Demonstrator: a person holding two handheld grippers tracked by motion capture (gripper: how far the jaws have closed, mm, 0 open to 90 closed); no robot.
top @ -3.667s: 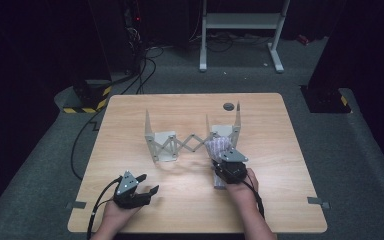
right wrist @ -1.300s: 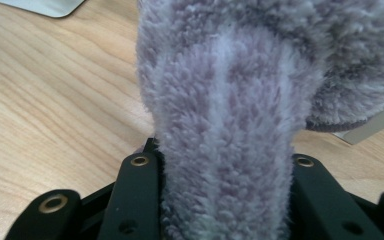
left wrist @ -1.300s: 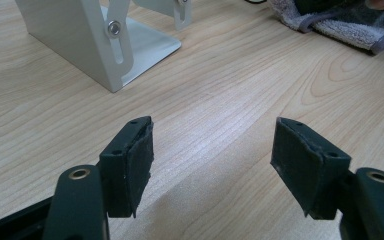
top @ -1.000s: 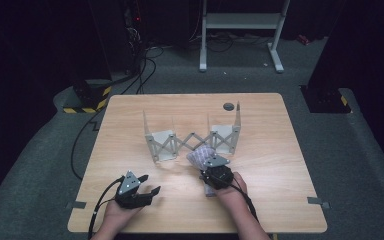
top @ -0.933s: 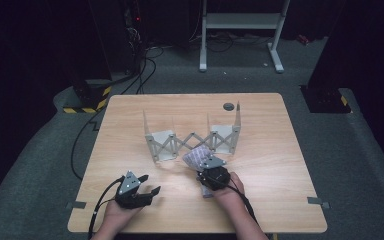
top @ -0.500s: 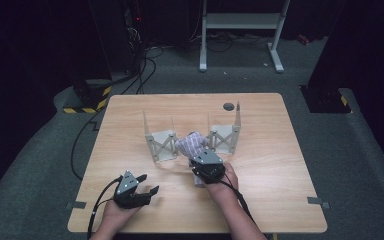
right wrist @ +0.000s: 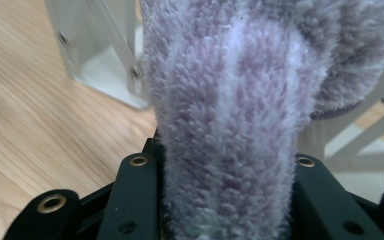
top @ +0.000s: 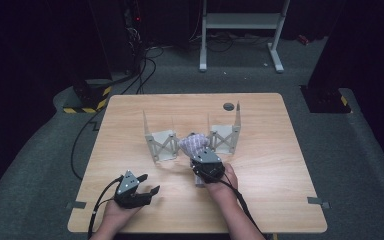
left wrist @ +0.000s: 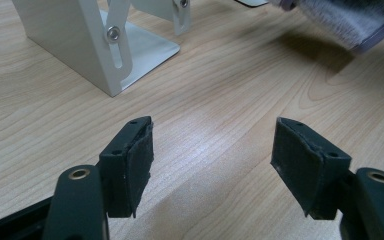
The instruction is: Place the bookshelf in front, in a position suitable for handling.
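Right gripper view: right gripper (right wrist: 227, 200) clamped on a fuzzy lilac sock (right wrist: 230, 115), white-striped, which rises from between the black fingers (right wrist: 135, 195) and folds over at top right. Behind it, white metal rack (right wrist: 100, 55) with slotted struts, standing on the light wood worktop (right wrist: 25, 125).

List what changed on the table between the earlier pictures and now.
The right gripper, jaws shut on the fluffy purple sock, carried it leftward along the front of the white folding rack, from its right end to its middle gap. The grip was already in place in the earliest picture. The left gripper stayed put near the table's front edge, jaws open and empty; the rack did not move.
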